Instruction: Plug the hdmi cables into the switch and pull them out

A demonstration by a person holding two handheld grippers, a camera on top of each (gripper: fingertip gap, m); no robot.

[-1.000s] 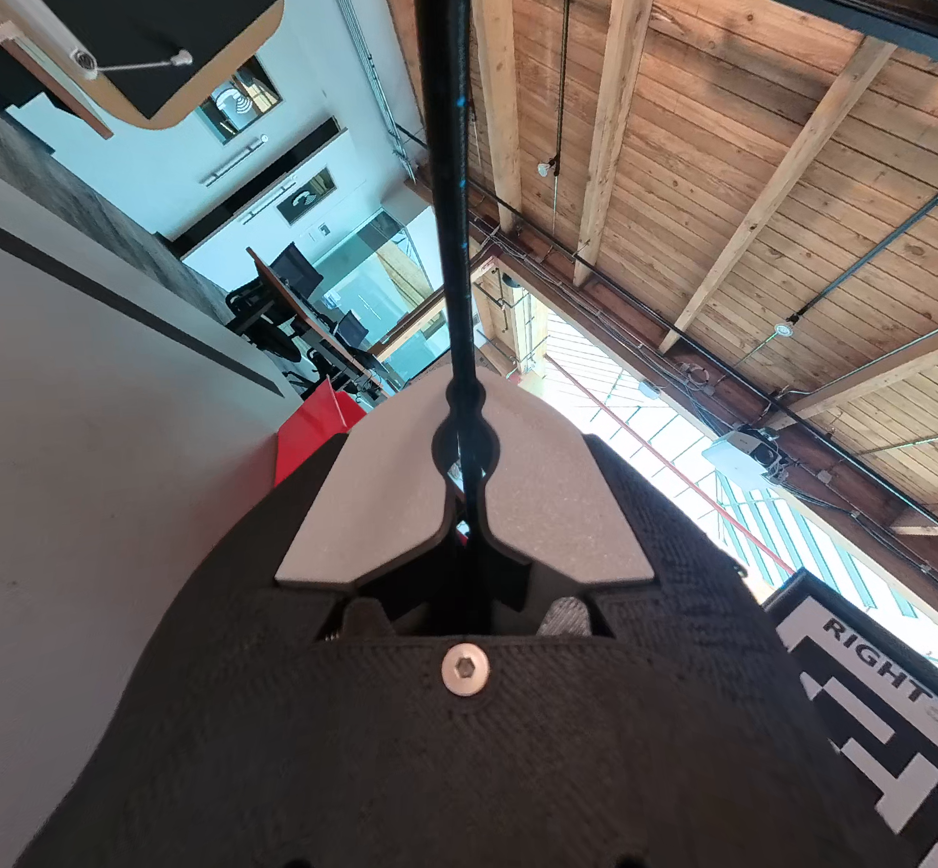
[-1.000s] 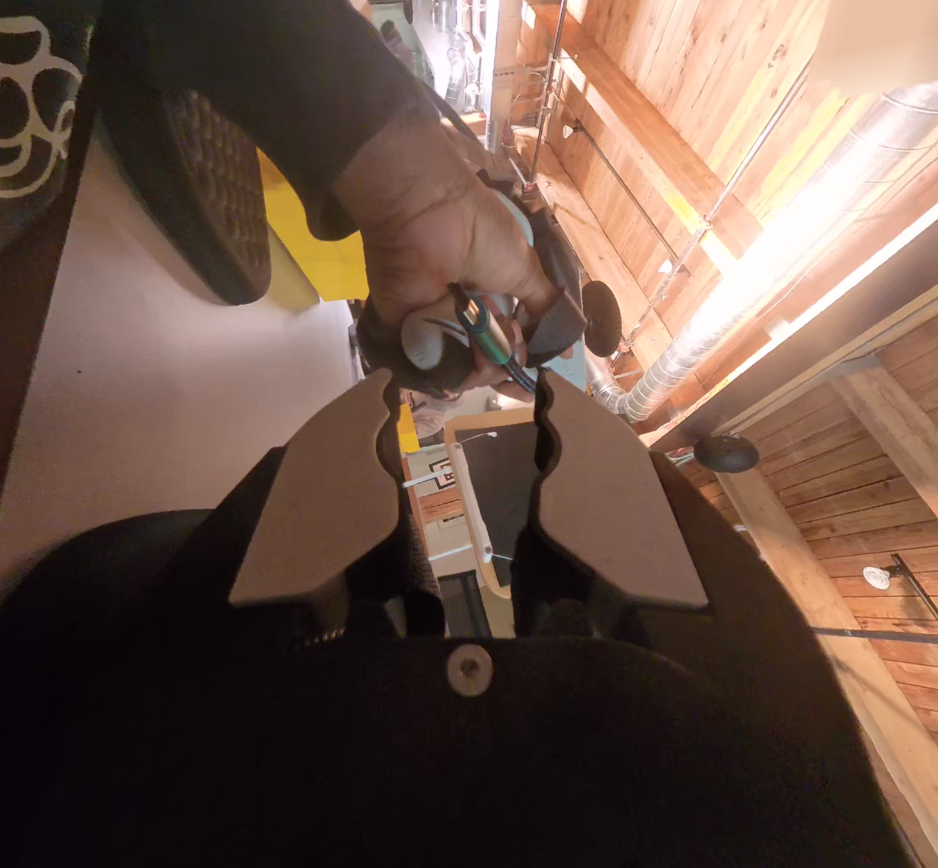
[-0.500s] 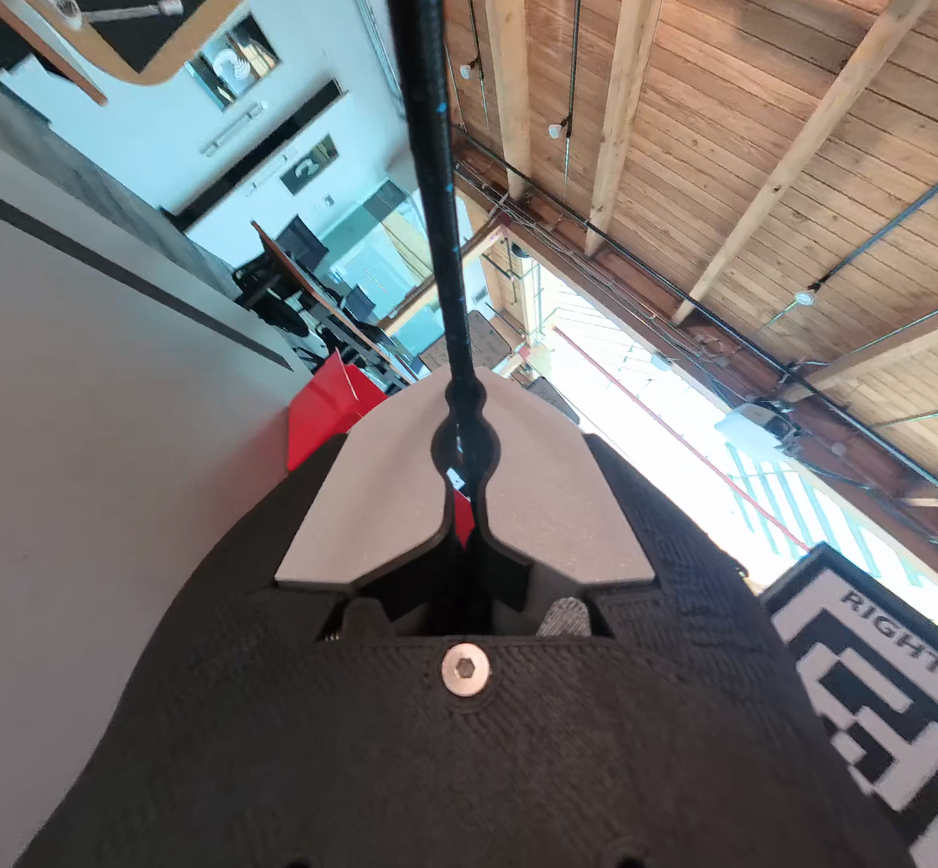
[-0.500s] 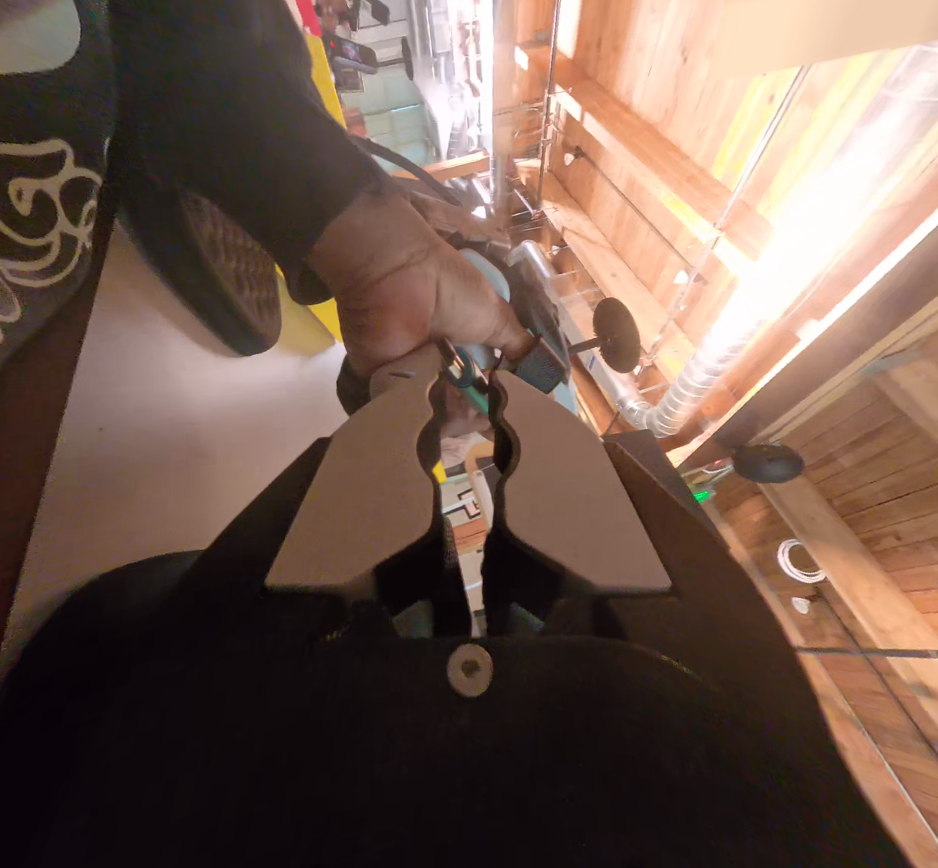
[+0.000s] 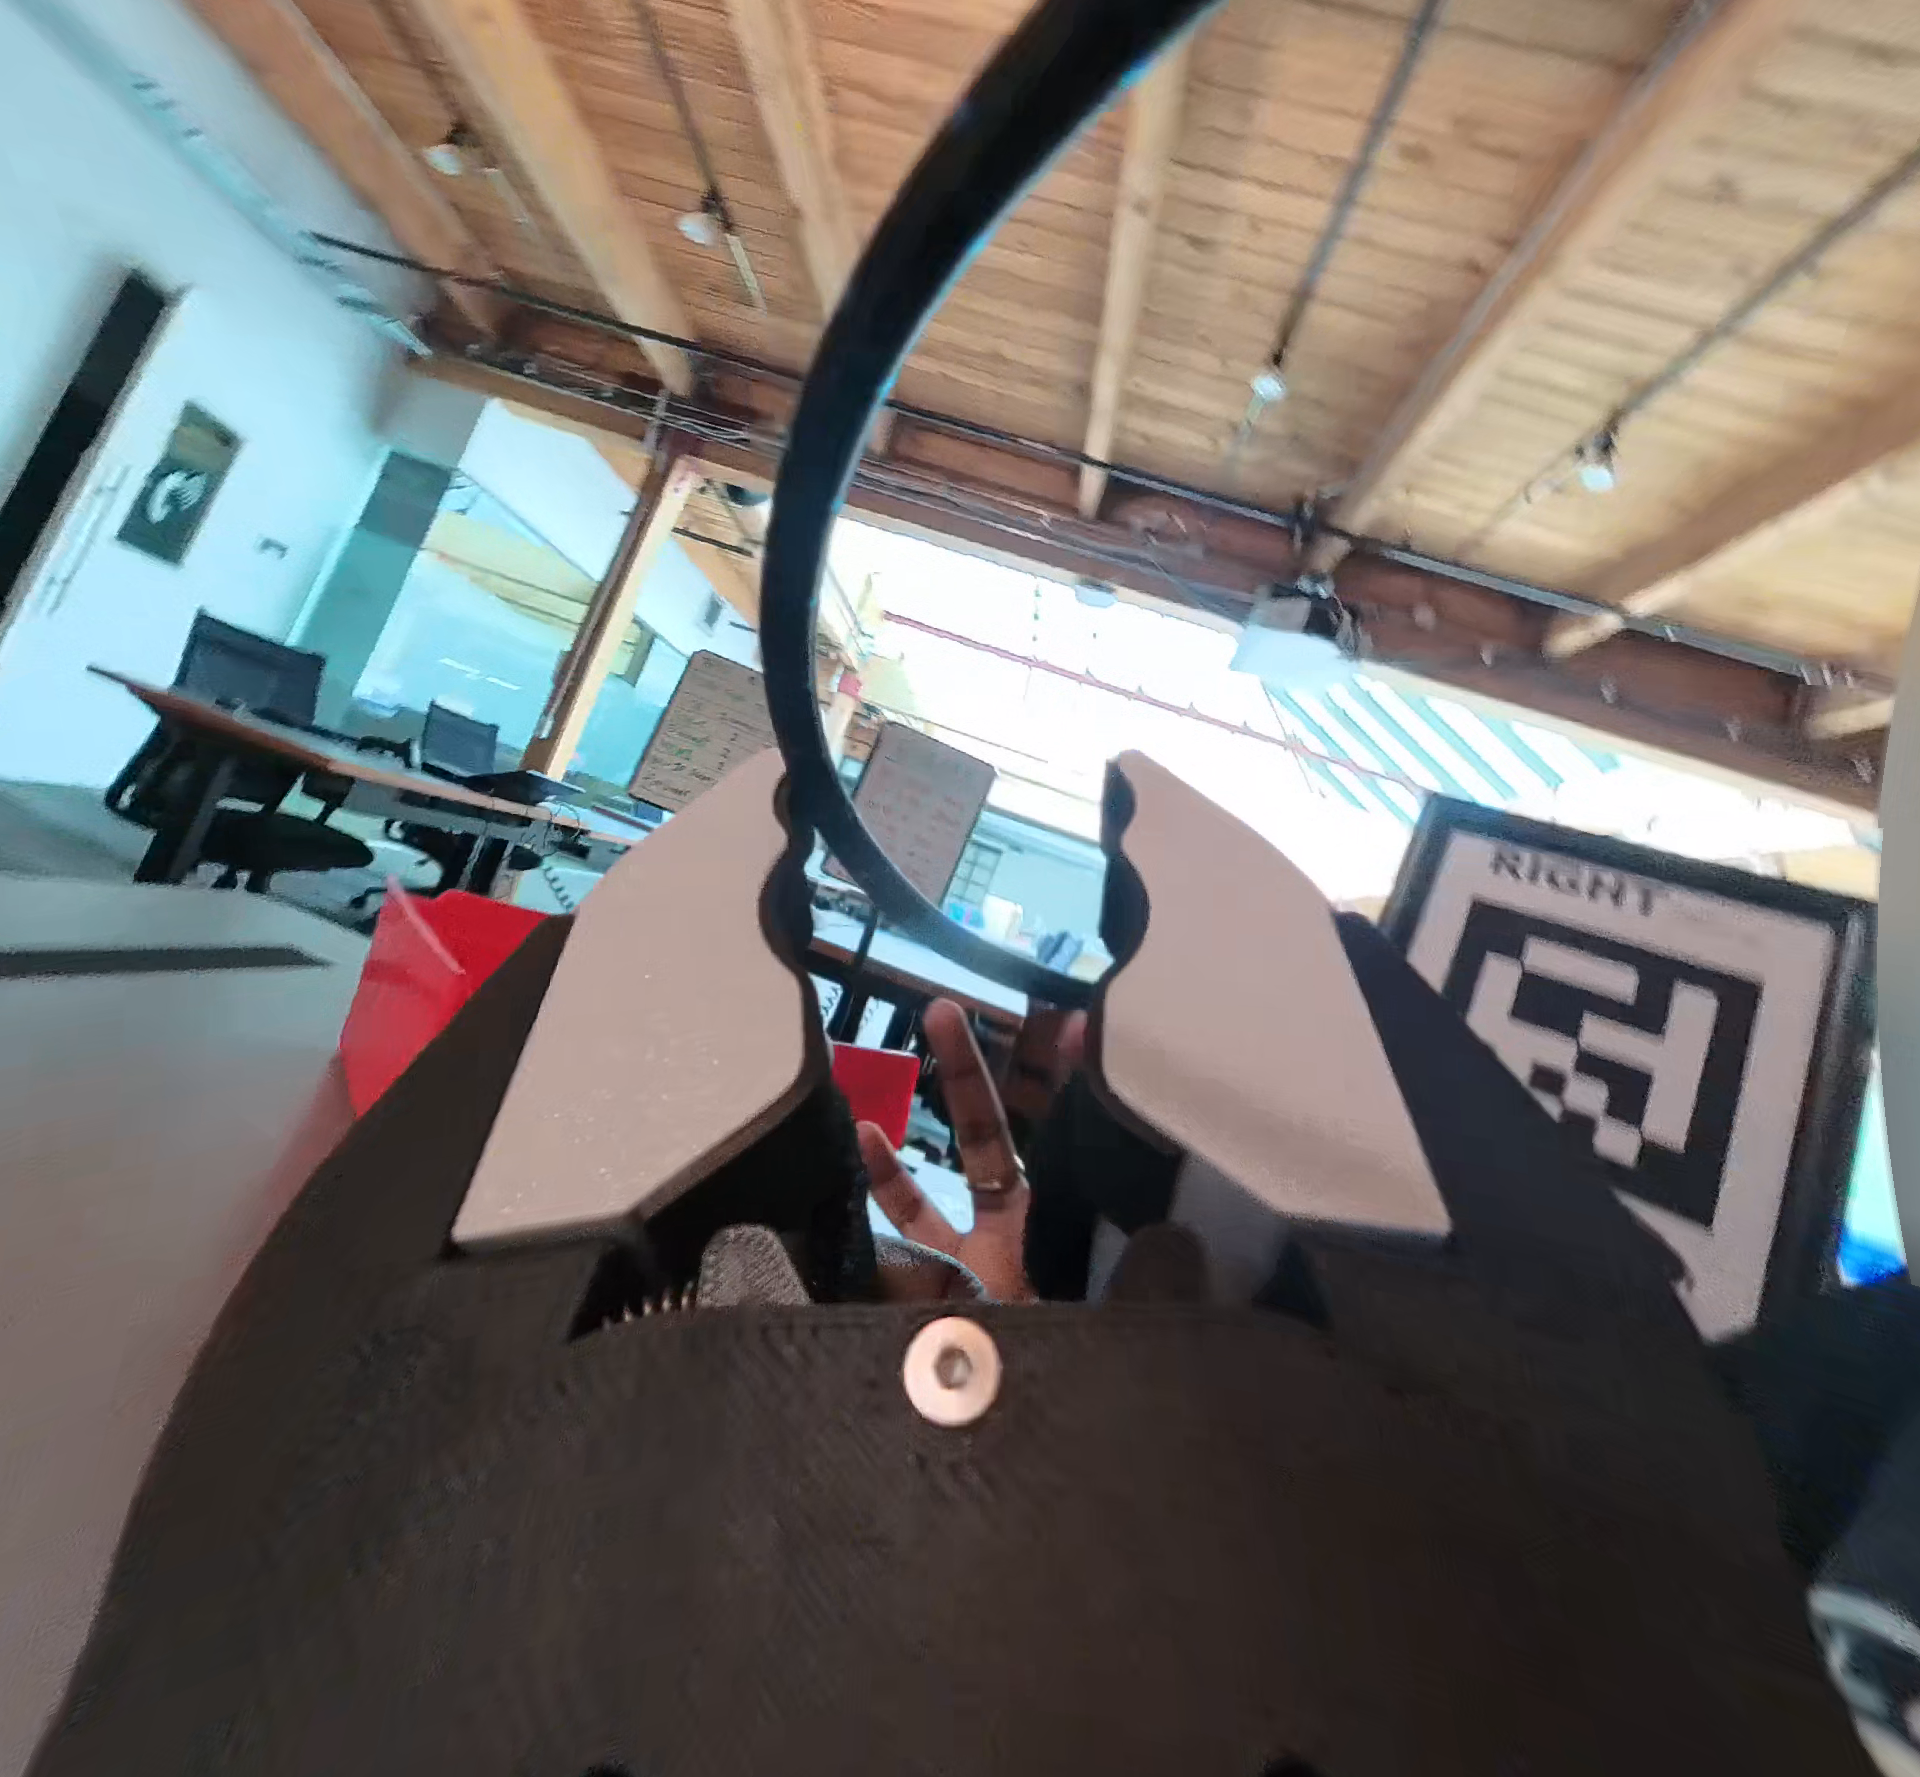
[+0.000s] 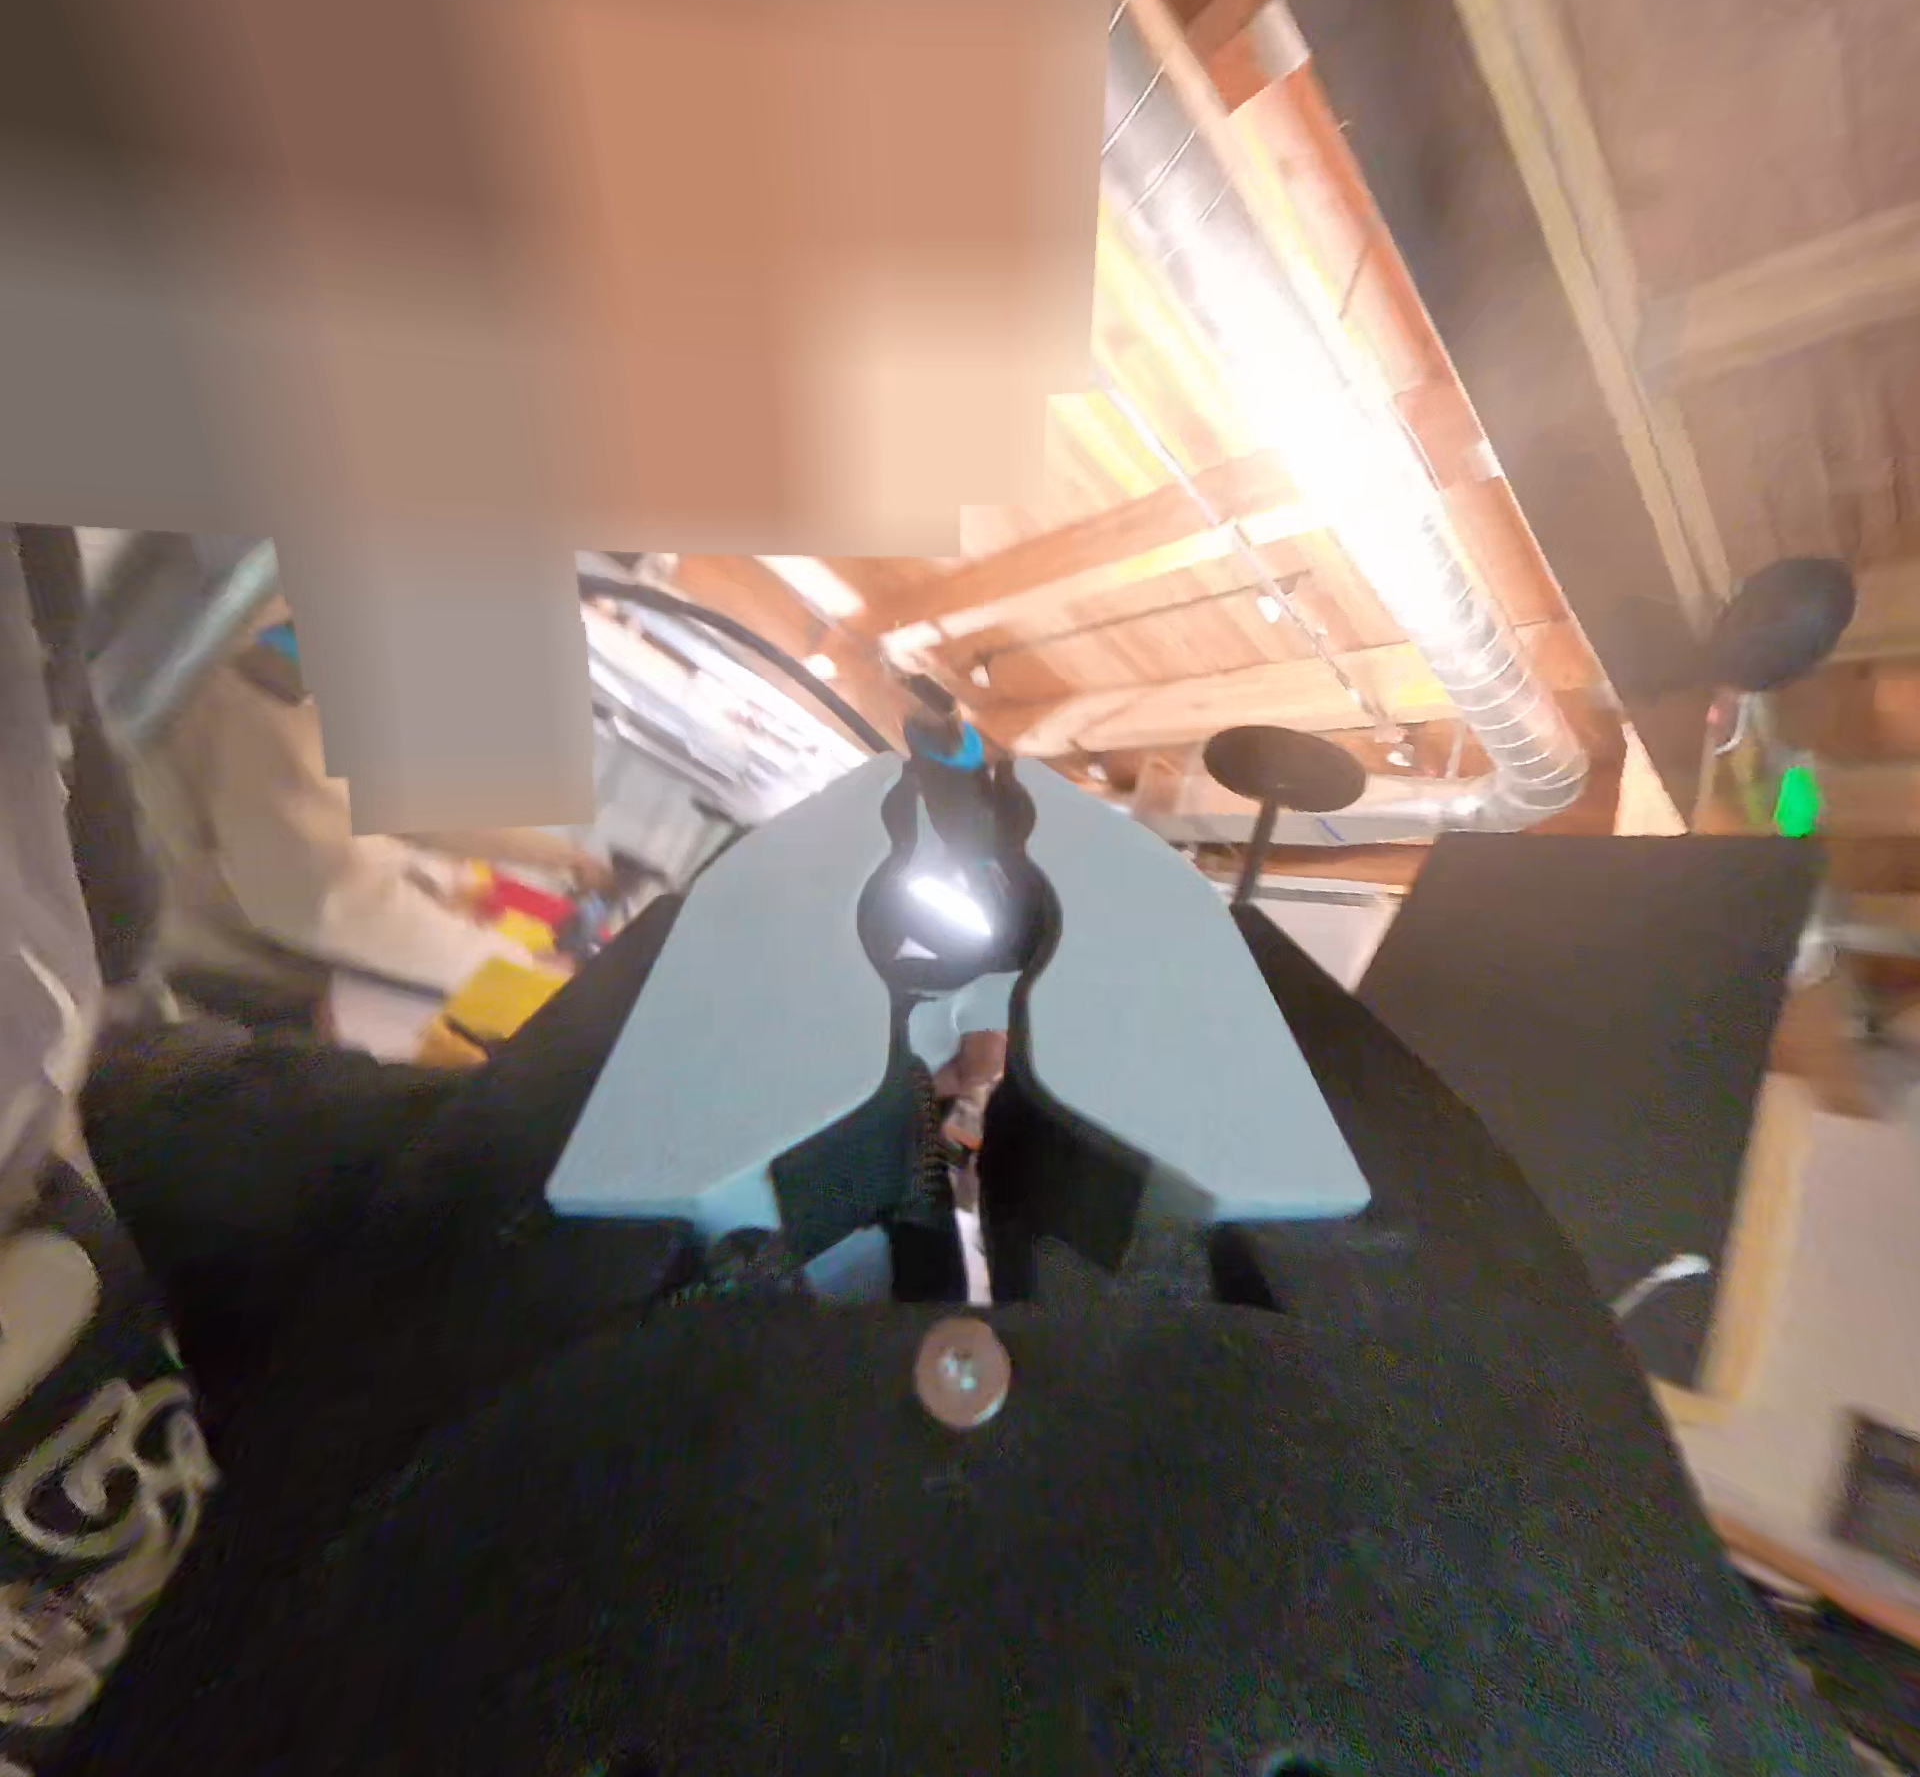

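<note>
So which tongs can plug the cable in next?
Probably the right tongs: they're shut on the cable plug. The left tongs are open, with the black cable only resting against one finger.

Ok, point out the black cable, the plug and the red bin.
cable (image 5: pixel 831 522), left wrist view, mid-curve.
plug (image 6: pixel 940 917), right wrist view, glossy body between the fingers.
red bin (image 5: pixel 436 979), left wrist view, front wall.

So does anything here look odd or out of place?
Yes: both cameras point up at the ceiling, with no switch in sight. The thick black cable loops loose across the open left tool, while the right tool pinches a glossy black plug.
</note>
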